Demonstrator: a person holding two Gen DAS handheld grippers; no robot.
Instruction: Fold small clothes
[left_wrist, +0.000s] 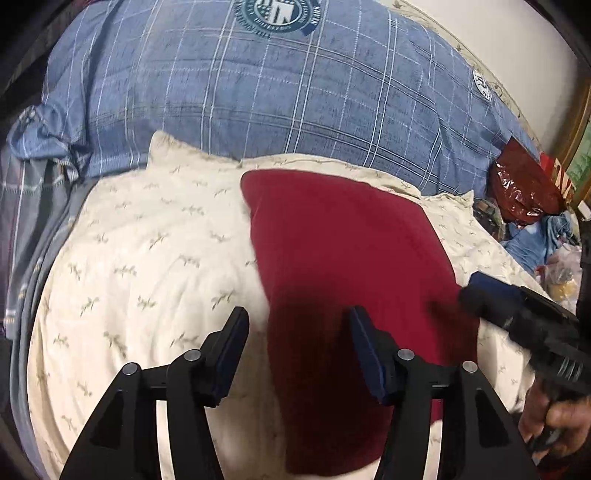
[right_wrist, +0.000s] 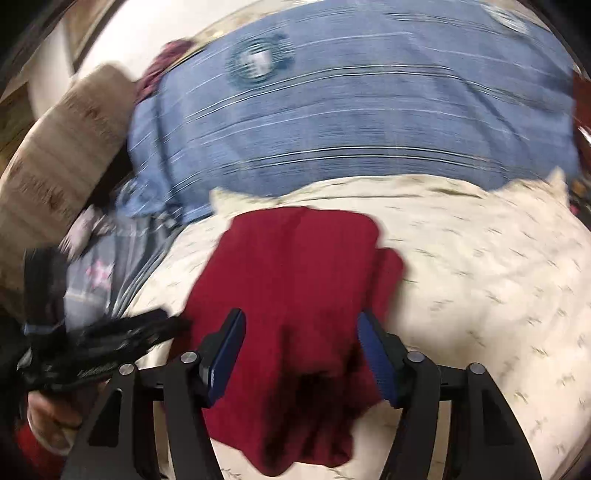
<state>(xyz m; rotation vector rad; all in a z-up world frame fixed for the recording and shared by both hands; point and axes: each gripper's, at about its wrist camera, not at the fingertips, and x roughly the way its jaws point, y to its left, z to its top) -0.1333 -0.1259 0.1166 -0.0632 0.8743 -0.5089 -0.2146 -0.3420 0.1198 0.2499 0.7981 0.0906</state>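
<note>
A dark red garment (left_wrist: 343, 251) lies folded flat on the cream leaf-print bedding (left_wrist: 147, 258). My left gripper (left_wrist: 299, 332) hovers open above the garment's near left edge, and nothing sits between its pads. The right gripper (left_wrist: 517, 314) comes in from the right over the garment's right edge, with a hand (left_wrist: 557, 417) on its grip. In the blurred right wrist view the red garment (right_wrist: 295, 266) shows a smaller layer poking out on its right side. My right gripper (right_wrist: 301, 332) stands open above the near part of it. The left gripper (right_wrist: 110, 339) is a dark blur at the left.
A blue plaid quilt (left_wrist: 258, 92) with a round crest bulges behind the bedding. A shiny red bag (left_wrist: 524, 184) and blue clothes (left_wrist: 532, 240) are piled at the far right. A beige bolster (right_wrist: 62, 140) lies at the left. Grey striped fabric (left_wrist: 22, 229) hangs off the left side.
</note>
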